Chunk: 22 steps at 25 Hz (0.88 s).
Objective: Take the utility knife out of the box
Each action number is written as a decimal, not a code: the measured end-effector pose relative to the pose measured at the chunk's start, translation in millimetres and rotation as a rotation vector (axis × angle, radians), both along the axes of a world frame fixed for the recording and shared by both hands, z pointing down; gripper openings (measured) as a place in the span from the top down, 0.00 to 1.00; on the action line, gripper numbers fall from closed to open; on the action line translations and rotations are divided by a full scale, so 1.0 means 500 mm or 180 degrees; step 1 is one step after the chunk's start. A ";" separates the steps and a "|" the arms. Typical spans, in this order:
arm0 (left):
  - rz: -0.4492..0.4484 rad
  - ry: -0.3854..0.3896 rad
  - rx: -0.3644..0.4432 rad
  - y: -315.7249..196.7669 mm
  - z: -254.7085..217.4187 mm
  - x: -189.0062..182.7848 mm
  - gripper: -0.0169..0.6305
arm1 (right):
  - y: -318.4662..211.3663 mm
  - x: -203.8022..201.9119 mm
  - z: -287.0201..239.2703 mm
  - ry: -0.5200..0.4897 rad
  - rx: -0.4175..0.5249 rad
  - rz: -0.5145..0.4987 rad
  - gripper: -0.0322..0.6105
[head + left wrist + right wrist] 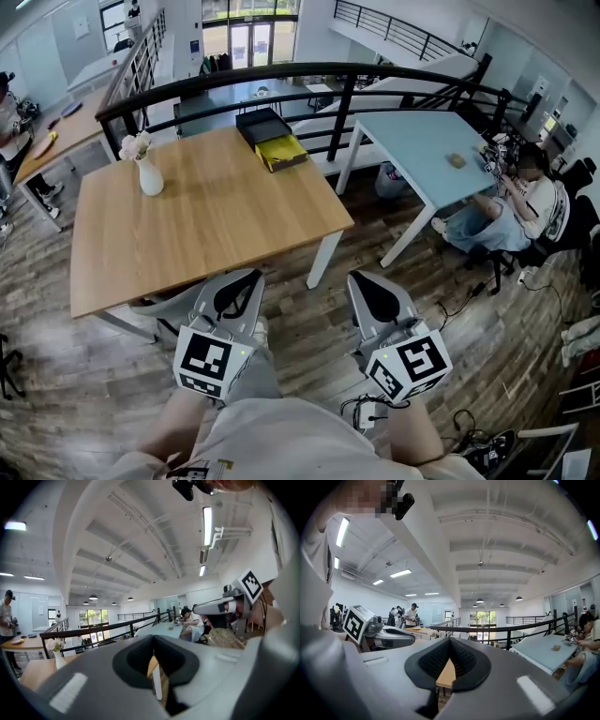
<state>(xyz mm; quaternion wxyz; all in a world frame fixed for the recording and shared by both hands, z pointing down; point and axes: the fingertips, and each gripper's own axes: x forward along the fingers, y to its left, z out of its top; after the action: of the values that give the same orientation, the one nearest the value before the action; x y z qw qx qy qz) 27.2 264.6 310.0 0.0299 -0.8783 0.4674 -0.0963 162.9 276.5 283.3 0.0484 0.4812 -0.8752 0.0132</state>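
I held the left gripper [246, 278] and the right gripper [362, 279] low and close to my body, side by side, tips aimed forward at the near edge of the wooden table [206, 234]. Each gripper view showed its own jaws pressed together with nothing between them — and the other gripper alongside. Only the head view showed the box [270, 138] — black, with a yellow part, at the table's far edge, well apart from both grippers. The utility knife itself could not be made out.
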 end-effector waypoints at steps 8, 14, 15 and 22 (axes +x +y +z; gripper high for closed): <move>0.0026 0.0008 -0.0113 -0.168 0.036 -0.010 0.97 | -0.166 -0.012 0.034 0.0079 -0.0094 0.0023 0.95; 0.0028 -0.0048 -0.0150 -0.309 0.050 -0.030 0.97 | -0.317 -0.046 0.054 0.0101 -0.0155 -0.0028 0.95; 0.0030 -0.0050 -0.0162 -0.336 0.049 -0.035 0.97 | -0.344 -0.053 0.054 0.0110 -0.0164 -0.0032 0.95; 0.0077 -0.0080 -0.0248 -0.510 0.034 -0.070 0.97 | -0.519 -0.097 0.044 0.0089 -0.0239 -0.0059 0.95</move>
<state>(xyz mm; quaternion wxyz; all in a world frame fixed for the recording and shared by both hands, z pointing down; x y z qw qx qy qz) -7.8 9.7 327.1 0.0028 -0.8830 0.4523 -0.1251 114.2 17.0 305.1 0.0788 0.4711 -0.8777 0.0390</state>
